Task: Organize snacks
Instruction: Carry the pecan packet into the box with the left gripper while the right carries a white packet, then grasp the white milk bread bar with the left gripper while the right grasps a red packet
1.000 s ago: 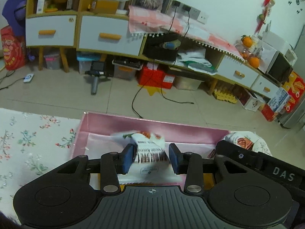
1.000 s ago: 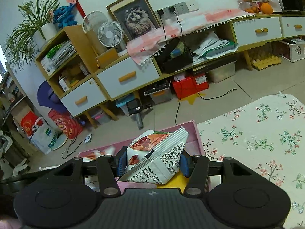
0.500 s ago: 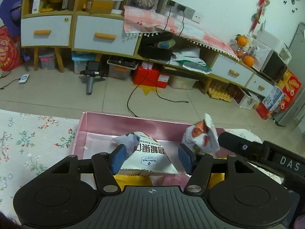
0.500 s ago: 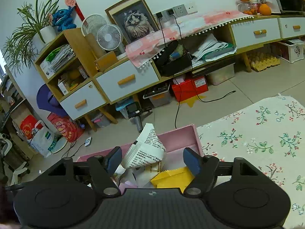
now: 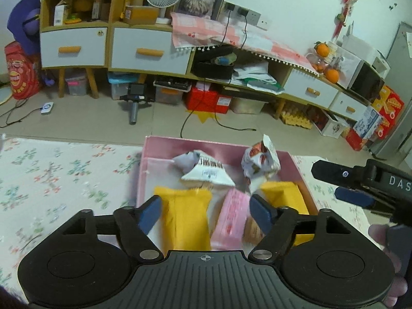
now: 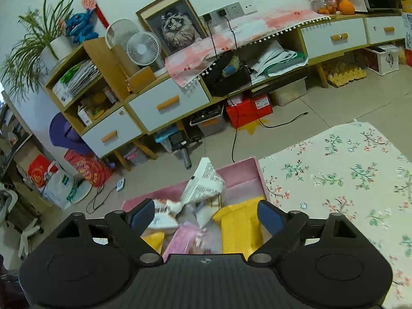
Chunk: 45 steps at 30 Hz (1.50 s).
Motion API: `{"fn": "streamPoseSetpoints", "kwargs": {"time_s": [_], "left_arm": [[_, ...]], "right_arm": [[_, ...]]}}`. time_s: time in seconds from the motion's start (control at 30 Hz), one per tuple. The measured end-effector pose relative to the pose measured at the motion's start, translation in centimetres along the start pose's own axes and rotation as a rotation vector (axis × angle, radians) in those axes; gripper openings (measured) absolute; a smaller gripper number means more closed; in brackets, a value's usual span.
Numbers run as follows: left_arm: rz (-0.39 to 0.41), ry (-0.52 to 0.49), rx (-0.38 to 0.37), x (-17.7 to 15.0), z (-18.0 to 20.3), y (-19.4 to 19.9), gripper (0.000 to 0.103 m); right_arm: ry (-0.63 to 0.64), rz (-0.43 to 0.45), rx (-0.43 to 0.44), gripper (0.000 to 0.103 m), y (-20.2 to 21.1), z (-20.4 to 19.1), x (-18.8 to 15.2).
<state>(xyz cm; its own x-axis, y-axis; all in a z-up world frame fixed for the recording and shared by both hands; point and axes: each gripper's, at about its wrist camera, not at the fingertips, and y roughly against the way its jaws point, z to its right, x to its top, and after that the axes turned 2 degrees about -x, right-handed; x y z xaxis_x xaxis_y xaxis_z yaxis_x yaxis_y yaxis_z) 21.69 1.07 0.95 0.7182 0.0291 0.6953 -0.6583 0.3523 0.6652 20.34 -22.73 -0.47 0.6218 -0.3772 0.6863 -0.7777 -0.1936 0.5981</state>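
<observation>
Over the pink box (image 5: 293, 159), left gripper (image 5: 206, 209) and right gripper (image 6: 206, 215) both spread wide, holding nothing. Inside lie white packets (image 5: 207, 173), yellow packets (image 5: 186, 219). "DAS" legible on the right gripper; packet print unreadable.

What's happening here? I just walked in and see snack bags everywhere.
A person is sorting snacks into a pink box on a floral cloth. Both the left hand-held gripper and the right hand-held gripper are open and empty above it. Two white packets, two yellow ones and a pink one lie inside.
</observation>
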Motion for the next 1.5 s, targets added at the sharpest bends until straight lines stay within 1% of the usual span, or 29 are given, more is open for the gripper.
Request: {"fn": "streamPoseSetpoints", "kwargs": {"time_s": [0.13, 0.3, 0.4, 0.5, 0.63, 0.8, 0.97, 1.03, 1.13, 1.2, 1.33, 1.43, 1.5], "left_arm": [[-0.008, -0.009, 0.002, -1.1, 0.2, 2.3, 0.084], [-0.012, -0.034, 0.007, -2.8, 0.5, 5.0, 0.089], [-0.005, -0.050, 0.025, -3.9, 0.5, 6.6, 0.093], [-0.004, -0.071, 0.044, -5.0, 0.5, 8.0, 0.095], [-0.011, -0.078, 0.060, -6.7, -0.1, 9.5, 0.096], [-0.008, -0.101, 0.097, -9.0, -1.2, 10.7, 0.097], [-0.001, -0.160, 0.111, -11.0, -2.8, 11.2, 0.097], [0.002, -0.181, 0.107, -11.9, -3.5, 11.0, 0.097], [-0.007, -0.208, 0.083, -13.2, -4.3, 10.5, 0.097], [-0.015, -0.231, 0.081, -14.1, -4.8, 10.1, 0.097], [-0.040, -0.289, 0.046, -15.3, -5.4, 9.0, 0.097], [-0.052, -0.336, 0.023, -15.7, -5.6, 8.4, 0.097], [-0.062, -0.347, 0.007, -15.8, -5.7, 8.0, 0.097]], "right_arm": [[0.035, -0.020, -0.020, 0.069, 1.7, -0.7, -0.7], [0.077, -0.046, -0.047, 0.072, 3.8, -1.3, -2.2], [0.145, -0.058, -0.079, 0.074, 4.8, -2.1, -3.0], [0.224, -0.061, -0.104, 0.075, 6.1, -2.9, -3.7], [0.283, -0.061, -0.103, 0.077, 7.8, -3.4, -4.9], [0.282, -0.072, -0.085, 0.077, 9.2, -3.0, -6.7], [0.324, -0.071, -0.070, 0.077, 9.8, -2.2, -8.8], [0.342, -0.085, -0.064, 0.077, 9.7, -2.0, -9.6], [0.362, -0.093, -0.025, 0.077, 9.8, -1.6, -10.7], [0.385, -0.091, 0.001, 0.077, 9.8, -1.3, -11.5], [0.444, -0.087, 0.004, 0.077, 9.6, -1.0, -13.1], [0.488, -0.120, 0.019, 0.077, 9.0, -0.9, -14.0], [0.521, -0.153, 0.026, 0.077, 8.3, -1.1, -14.5]]}}
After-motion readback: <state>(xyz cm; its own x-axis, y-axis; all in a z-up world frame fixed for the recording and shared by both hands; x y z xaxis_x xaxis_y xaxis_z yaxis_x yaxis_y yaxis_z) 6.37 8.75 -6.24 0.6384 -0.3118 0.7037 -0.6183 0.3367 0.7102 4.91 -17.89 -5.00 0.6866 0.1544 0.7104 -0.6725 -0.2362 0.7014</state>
